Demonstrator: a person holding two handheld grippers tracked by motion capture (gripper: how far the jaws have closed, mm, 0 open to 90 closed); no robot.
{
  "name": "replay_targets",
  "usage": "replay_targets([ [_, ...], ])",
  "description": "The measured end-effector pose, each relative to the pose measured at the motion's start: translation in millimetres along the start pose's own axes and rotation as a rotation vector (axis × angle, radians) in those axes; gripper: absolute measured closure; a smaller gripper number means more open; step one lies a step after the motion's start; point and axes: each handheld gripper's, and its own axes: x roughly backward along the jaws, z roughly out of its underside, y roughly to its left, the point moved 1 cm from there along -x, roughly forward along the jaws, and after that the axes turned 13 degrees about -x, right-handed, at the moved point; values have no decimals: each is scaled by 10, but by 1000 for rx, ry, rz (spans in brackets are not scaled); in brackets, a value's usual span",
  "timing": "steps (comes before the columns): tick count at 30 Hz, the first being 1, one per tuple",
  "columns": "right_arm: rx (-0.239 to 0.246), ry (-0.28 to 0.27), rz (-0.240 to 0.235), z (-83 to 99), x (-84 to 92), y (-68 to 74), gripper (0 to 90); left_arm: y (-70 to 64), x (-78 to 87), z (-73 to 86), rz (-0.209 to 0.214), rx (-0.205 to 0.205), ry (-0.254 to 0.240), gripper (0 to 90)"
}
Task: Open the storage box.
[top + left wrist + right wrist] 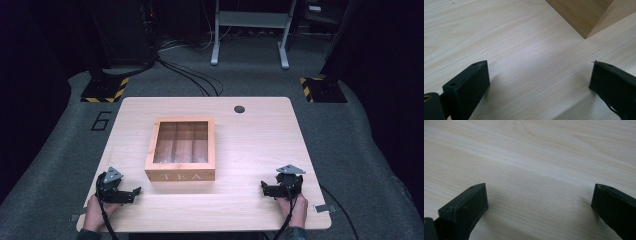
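Both grippers parked low at the near edge of the table [260,107], one each side of the tea box [181,150]. Left gripper [134,192] sits near the box's front-left corner, jaws spread wide with nothing between them; in the left gripper view it's bare wood between the jaws and the box corner [586,17] is ahead and to the right, apart from them. Right gripper [263,188] is off the box's front-right, further away, jaws also spread wide and empty; right gripper view has plain tabletop ahead of the jaws

Box: wooden, square, "TEA" lettered on the near face, sitting about mid-table, squared to the edge. Lid looks like a wood frame with a clear pane, lying flat and closed; three compartments visible through it. Can't tell from up here if anything is in them, they look empty but glare on the pane muddies it

Progress, my read: nothing started. Box untouched, lid down, neither gripper in contact with it. Looks like a start pose with the box as the target. Everything is still to do: approach, get a jaw on the lid's front edge or clamp the body, then lift or move. Left gripper is the closer one, pointed roughly at the corner
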Motion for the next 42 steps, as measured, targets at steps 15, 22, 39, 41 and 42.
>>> replay_targets([
  [15, 2, 0, -2, 0, -1, 0, 3, 9, 11, 0, 11, 0, 6, 25],
  [22, 3, 0, -4, -1, 1, 0, 6, 41, 29, 18, 20, 20, -16, 36],
  [39, -11, -1, -5, 1, 3, 13, 11, -2, 218, -301, 89, -5, -120, 111],
  [41, -10, -1, -6, 1, 3, 13, 12, -20, 230, -329, 92, -11, -136, 172],
  [42, -6, 0, -5, 1, 4, 10, 12, -20, 236, -340, 100, -25, -139, 204],
])
